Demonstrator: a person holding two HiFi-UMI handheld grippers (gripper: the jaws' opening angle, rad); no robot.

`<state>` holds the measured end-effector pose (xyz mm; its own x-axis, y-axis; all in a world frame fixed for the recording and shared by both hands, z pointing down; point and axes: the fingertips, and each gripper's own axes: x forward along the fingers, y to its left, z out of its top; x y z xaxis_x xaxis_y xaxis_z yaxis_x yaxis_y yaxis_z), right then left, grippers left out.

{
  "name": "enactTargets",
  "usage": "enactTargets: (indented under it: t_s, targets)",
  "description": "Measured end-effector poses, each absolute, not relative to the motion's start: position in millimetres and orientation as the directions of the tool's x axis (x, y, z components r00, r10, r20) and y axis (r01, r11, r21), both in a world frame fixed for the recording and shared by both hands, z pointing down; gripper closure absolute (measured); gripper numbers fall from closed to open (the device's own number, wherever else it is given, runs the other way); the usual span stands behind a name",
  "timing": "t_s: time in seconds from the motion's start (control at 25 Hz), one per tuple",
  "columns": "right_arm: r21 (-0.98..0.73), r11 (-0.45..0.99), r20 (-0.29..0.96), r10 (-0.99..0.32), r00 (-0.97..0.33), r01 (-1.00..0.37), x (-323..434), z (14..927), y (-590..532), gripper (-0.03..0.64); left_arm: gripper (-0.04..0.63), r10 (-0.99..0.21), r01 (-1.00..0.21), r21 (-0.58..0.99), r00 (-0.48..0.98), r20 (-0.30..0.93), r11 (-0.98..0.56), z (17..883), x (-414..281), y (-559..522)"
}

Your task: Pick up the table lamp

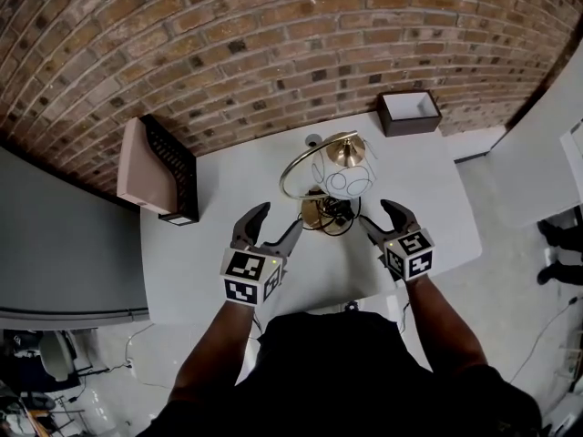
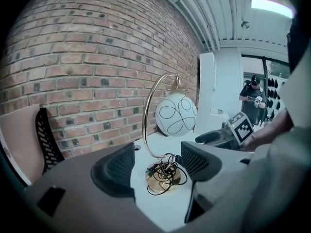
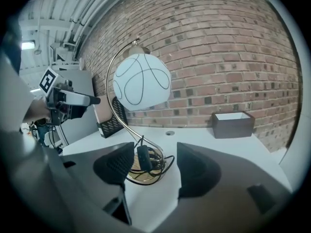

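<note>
Flanking the brass-armed table lamp with a white, line-patterned globe (image 1: 346,178), which is standing on the white surface (image 1: 219,189), the left gripper (image 1: 279,221) and right gripper (image 1: 375,215) are holding their fingers released. They are framing its cord-wrapped base (image 1: 319,212) without touching, likely for a balanced two-sided lift.

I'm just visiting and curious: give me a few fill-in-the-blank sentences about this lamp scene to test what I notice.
The table lamp has a round white shade crossed by thin ____ lines. Its cord lies coiled on the lamp's ____. The wall behind the table is built of ____. The left gripper and right gripper both stand ____, holding nothing.
Missing words: black; base; brick; open.
</note>
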<state>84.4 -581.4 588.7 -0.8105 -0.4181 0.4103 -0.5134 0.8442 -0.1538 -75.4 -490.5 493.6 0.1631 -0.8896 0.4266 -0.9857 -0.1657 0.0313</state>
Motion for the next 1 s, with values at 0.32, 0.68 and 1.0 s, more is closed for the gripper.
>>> enactTargets:
  t_s: [0.32, 0.68, 1.0]
  targets:
    - [-0.149, 0.818, 0.459, -0.44, -0.772, -0.555, 65.0, 619.2, -606.7, 0.381, 0.33, -0.886, -0.987, 0.025, 0.153, 0.438, -0.158, 492.7, -89.3, -507.3]
    - [-0.096, 0.829, 0.544, -0.419, -0.727, -0.55, 46.7, 656.2, -622.6, 0.413, 0.33, -0.891, -0.981, 0.043, 0.191, 0.411, -0.19, 483.0, -88.7, -522.2]
    - [-0.024, 0.869, 0.595, -0.386, -0.705, -0.495, 31.5, 675.6, -625.6, 0.459, 0.367, -0.891, -0.978, 0.028, 0.202, 0.407, -0.209, 479.5, -86.7, -527.4]
